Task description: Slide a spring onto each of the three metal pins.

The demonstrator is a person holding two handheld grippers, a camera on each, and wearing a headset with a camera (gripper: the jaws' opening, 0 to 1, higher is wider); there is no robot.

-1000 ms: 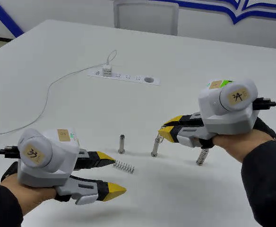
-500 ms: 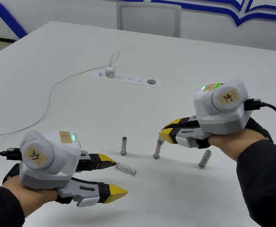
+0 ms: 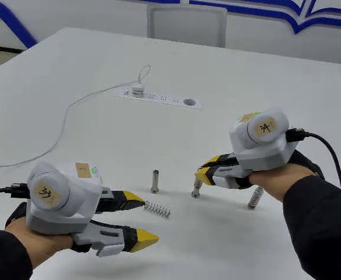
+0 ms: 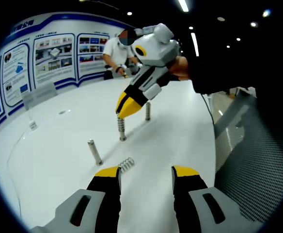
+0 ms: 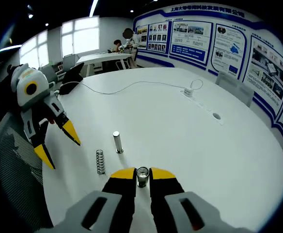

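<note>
Three metal pins stand on the white table. The left pin is bare. On the middle pin sits a spring, and my right gripper is shut on it from above. The right pin carries a spring, beneath the right hand. A loose spring lies flat in front of the bare pin. My left gripper hovers open just short of the loose spring, touching nothing.
A white power strip with a plugged-in adapter lies farther back, its cable trailing off to the left. A chair stands beyond the far table edge. People stand in the background.
My right gripper has come lower over the middle pin with the spring, which now sits further down the pin. The left gripper has stayed put, open.
</note>
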